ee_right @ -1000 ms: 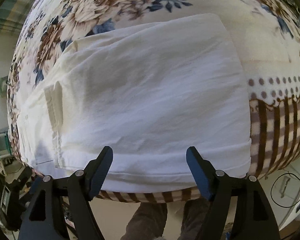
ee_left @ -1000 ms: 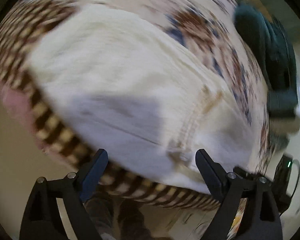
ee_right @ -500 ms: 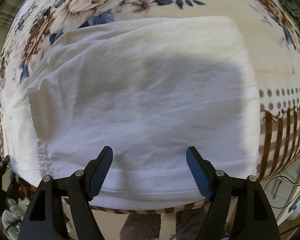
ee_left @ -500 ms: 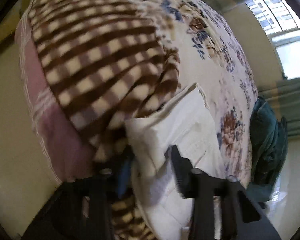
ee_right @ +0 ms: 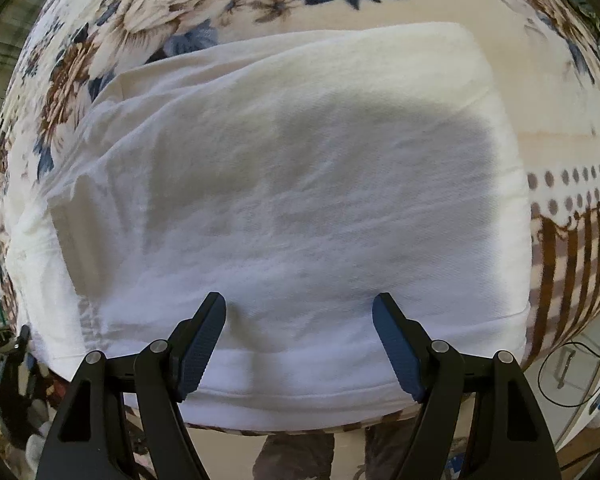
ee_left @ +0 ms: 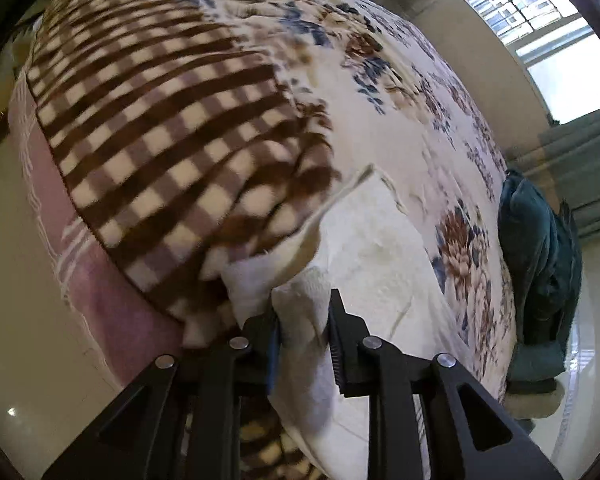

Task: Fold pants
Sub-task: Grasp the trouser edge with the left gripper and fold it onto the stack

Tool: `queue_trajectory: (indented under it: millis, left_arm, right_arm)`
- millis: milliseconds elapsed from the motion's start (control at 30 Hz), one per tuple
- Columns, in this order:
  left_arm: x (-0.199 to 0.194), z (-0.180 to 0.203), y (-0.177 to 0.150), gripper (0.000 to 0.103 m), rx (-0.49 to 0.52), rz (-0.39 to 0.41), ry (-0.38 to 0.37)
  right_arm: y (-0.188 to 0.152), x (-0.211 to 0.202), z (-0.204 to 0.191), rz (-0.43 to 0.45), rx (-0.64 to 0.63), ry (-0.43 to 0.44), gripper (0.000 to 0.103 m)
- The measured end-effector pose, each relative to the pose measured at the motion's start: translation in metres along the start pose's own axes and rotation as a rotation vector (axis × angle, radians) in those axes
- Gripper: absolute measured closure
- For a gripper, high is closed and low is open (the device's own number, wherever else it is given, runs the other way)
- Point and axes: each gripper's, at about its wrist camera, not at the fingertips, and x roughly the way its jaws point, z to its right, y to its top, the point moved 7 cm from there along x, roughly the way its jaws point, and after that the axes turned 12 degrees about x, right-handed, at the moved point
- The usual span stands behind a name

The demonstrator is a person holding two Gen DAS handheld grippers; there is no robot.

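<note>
White pants [ee_right: 300,160] lie folded in a broad rectangle on a floral and checked blanket [ee_right: 380,0]. My right gripper [ee_right: 300,300] hovers open just over the pants' near hem, both fingers spread and nothing between them. In the left wrist view the pants [ee_left: 372,248] run away along the bed's edge. My left gripper [ee_left: 304,308] is closing on a bunched corner of the white cloth, which is pinched between its pads. The checked blanket [ee_left: 180,120] rides up beside that corner.
A dark teal bundle of fabric [ee_left: 540,260] sits at the bed's far end below a window [ee_left: 540,20]. Pale floor surrounds the bed. A person's legs [ee_right: 296,456] stand at the near edge, and a cable [ee_right: 560,368] lies on the floor at right.
My left gripper swung over to the pants' corner, tilted and closed its jaws onto the cloth. The right gripper sank a little closer to the pants and stayed open.
</note>
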Motion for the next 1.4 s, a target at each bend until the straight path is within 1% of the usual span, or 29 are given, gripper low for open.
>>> queue_trajectory:
  millis: [100,200,300,367,400,500,600,667,700,733,767,800,867,900,933,967,1033,1100,1133,1200,1267,1400]
  left_arm:
    - [0.001,-0.004,-0.006,0.082,0.044,-0.025,-0.012]
    - [-0.004,0.002,-0.010,0.075,0.086,-0.043,-0.006]
    - [-0.006,0.010,-0.015,0.057,0.131,-0.056,0.005]
    - [-0.007,0.012,-0.020,0.029,0.142,-0.071,0.008]
    - [-0.006,0.012,-0.021,0.028,0.139,-0.075,0.016]
    - [-0.007,0.003,-0.025,0.028,0.090,-0.081,0.022]
    - [0.001,-0.003,-0.023,0.028,0.041,-0.075,-0.001]
    - [0.007,0.000,-0.018,0.029,0.040,-0.056,-0.020]
    - [0.008,0.004,-0.012,0.029,0.064,-0.023,-0.009]
    - [0.009,0.008,-0.007,0.037,0.093,-0.002,0.008]
    - [0.011,0.014,-0.002,0.053,0.125,0.013,0.016]
    - [0.014,0.017,0.002,0.059,0.132,0.022,0.006]
    - [0.021,0.014,0.009,0.058,0.099,0.034,-0.015]
    - [0.028,0.011,0.009,0.055,0.074,0.020,-0.033]
    - [0.037,0.004,0.009,0.048,0.027,-0.003,-0.058]
    - [0.045,-0.003,0.009,0.048,-0.024,-0.010,-0.085]
    - [0.049,-0.008,0.012,0.049,-0.064,0.008,-0.121]
    - [0.044,-0.001,0.015,0.061,-0.031,0.041,-0.121]
    - [0.038,0.008,0.017,0.070,0.007,0.062,-0.126]
    - [0.021,0.031,0.019,0.073,0.090,0.110,-0.114]
    - [0.005,0.049,0.022,0.075,0.116,0.137,-0.135]
    - [-0.034,0.106,0.021,0.077,0.207,0.167,-0.229]
  right_arm:
    - [0.003,0.003,0.005,0.001,-0.006,0.009,0.025]
    - [0.003,0.007,0.008,0.005,-0.012,0.005,0.025]
    - [0.000,0.008,0.008,0.008,-0.002,0.007,0.025]
    - [0.000,0.009,0.006,0.006,0.001,0.015,0.025]
    - [0.000,0.008,0.005,0.005,-0.001,0.019,0.025]
    - [0.002,0.005,0.007,0.005,-0.017,0.024,0.025]
    - [0.002,0.004,0.007,0.009,-0.033,0.021,0.025]
    - [0.001,0.004,0.004,0.012,-0.037,0.019,0.025]
    - [0.001,0.004,0.003,0.013,-0.036,0.019,0.025]
    - [0.001,0.004,0.004,0.014,-0.034,0.020,0.025]
    - [0.000,0.005,0.002,0.013,-0.031,0.022,0.025]
    - [0.001,0.005,0.002,0.013,-0.029,0.024,0.025]
    - [0.000,0.004,0.002,0.013,-0.025,0.027,0.025]
    - [0.000,0.004,0.002,0.012,-0.025,0.029,0.025]
    - [0.000,0.003,0.003,0.011,-0.024,0.030,0.025]
    - [0.000,0.003,0.003,0.011,-0.024,0.033,0.025]
    - [0.001,0.001,0.003,0.012,-0.024,0.040,0.025]
    - [0.001,-0.001,0.006,0.017,-0.023,0.046,0.025]
    - [0.002,-0.003,0.007,0.020,-0.021,0.049,0.025]
    - [0.003,-0.008,0.011,0.027,-0.014,0.053,0.025]
    - [0.004,-0.015,0.017,0.031,0.001,0.069,0.025]
    - [0.008,-0.035,0.031,0.056,0.029,0.107,0.025]
